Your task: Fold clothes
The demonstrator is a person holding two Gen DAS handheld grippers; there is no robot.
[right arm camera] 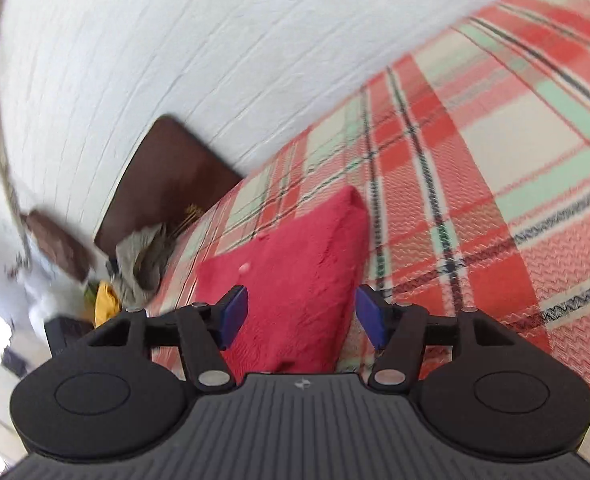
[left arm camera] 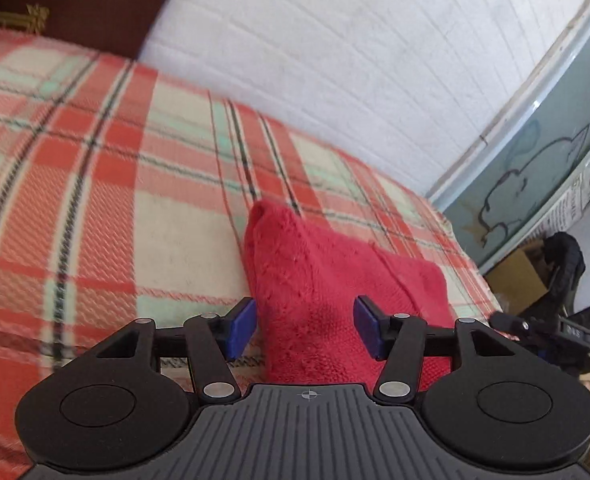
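On a plaid bedspread (left arm camera: 107,184) lies a red fuzzy garment (left arm camera: 327,280), already a compact bundle (how finished is unclear), between the spread fingers of left gripper (left arm camera: 305,330) and right gripper (right arm camera: 301,318).

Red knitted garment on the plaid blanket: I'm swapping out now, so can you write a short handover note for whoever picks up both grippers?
Left gripper: open, blue pads on either side of the red knitted garment, not clamped.
Right gripper: open, likewise straddling the garment.
Garment: lies on the plaid blanket, near its edge, as a compact, roughly rectangular bundle with one corner pointing away.
Done: it looks at least partly folded; how many folds cannot be told.
Left: probably close on the near edge for another fold or smoothing; other fabric sits beyond the blanket, too blurred to identify.
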